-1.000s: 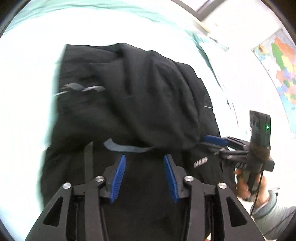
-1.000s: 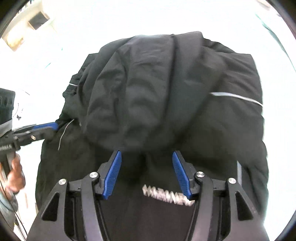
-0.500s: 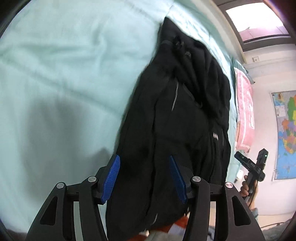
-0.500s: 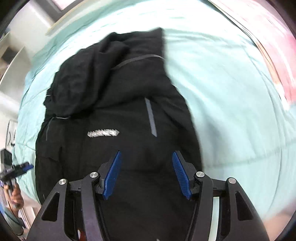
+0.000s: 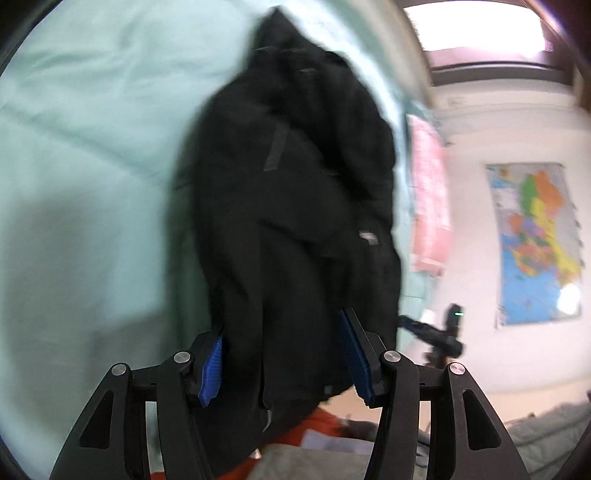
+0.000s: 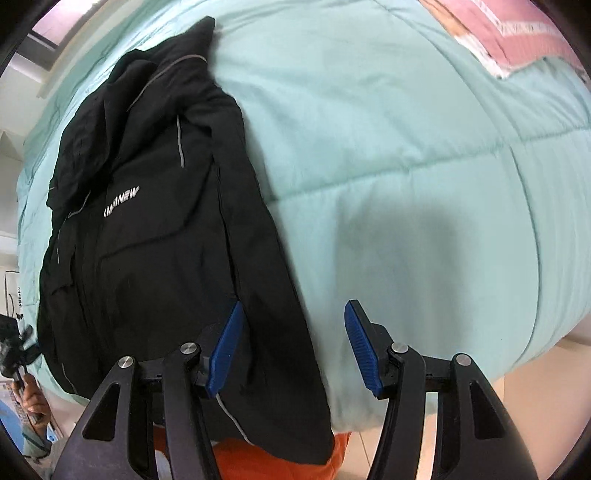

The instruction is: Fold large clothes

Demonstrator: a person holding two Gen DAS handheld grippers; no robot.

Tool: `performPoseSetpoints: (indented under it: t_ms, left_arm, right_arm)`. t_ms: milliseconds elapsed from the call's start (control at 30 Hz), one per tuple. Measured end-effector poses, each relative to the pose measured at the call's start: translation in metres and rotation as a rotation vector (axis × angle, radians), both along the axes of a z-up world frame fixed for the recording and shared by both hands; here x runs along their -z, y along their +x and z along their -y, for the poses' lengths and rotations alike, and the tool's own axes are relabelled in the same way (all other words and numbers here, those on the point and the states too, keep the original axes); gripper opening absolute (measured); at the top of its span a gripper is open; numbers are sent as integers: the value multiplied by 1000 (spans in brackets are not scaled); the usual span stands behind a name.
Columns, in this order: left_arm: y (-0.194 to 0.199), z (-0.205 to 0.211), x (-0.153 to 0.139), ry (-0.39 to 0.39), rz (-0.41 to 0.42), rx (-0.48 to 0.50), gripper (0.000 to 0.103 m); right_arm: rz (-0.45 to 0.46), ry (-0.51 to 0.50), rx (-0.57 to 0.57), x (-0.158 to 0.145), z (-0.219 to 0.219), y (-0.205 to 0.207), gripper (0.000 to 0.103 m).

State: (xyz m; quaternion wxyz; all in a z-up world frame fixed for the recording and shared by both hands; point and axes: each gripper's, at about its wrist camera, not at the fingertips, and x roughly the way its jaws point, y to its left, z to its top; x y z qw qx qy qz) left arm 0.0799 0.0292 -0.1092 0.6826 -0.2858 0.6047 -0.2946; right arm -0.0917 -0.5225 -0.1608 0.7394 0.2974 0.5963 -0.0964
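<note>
A large black jacket [image 6: 155, 229] with grey piping and a white chest logo lies lengthwise on a mint-green quilt [image 6: 406, 177], its hem hanging over the near bed edge. It also shows in the left wrist view [image 5: 295, 221], blurred. My left gripper [image 5: 282, 354] is open, its jaws either side of the jacket's lower part, holding nothing. My right gripper [image 6: 293, 350] is open and empty, over the jacket's right hem edge and the quilt. The right gripper also shows in the left wrist view [image 5: 436, 332], and the left one in the right wrist view [image 6: 14, 347].
A pink blanket [image 6: 517, 33] lies at the far right of the bed. Orange fabric [image 6: 280, 461] shows below the bed edge. A wall map [image 5: 535, 240] hangs on the wall beyond the bed. Bare quilt lies on both sides of the jacket.
Both grippers have pulled back from near the hood and collar toward the jacket's hem end. The jacket now shows full length on the bed. Both jaws stayed open.
</note>
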Motion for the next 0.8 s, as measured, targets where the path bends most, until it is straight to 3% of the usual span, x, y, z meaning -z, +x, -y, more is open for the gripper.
performPoseSetpoints:
  t_ms: [100,233,267,300,367,433,467,533,600,733,800]
  left_arm:
    - [5,8,6,17,-21,7,57]
    - [2,9,28,120,-88,11,57]
    - [0,10,32,136,-104,18,57]
    - [-2,11,32,133,-106,24,57]
    - [-5,12,20,78,-88,36,57]
    - [-5,14,-5,-54,-33,45,57]
    - [-5,16,-18,-112,-5,49,57]
    - [-3,18,-26,-148,12,61,57]
    - [-4,24,-14,-92,-26,74,57]
    - [-25,28,26,93,-147,121,57]
    - [-35,29,37,165,-178,119,56]
  right_arm:
    - [-20,46,0,11,-1,-6,60]
    - [-48,94,-3,28,-8,-11,58]
    - [-41,134,-1,30,-10,-14,52]
    - [-29,163,-6,30,-12,-16,38]
    - [-4,140,-36,15,-19,-19,34]
    - [44,138,-56,-3,-22,-23,34]
    - [79,174,-57,-9,-21,-26,34]
    - [157,314,-36,-11,-19,-33,34]
    - [125,347,-42,2,-25,-36,34]
    - [-41,365,-77,48,-51,-49,34]
    - [-43,365,-53,55,-56,-56,34]
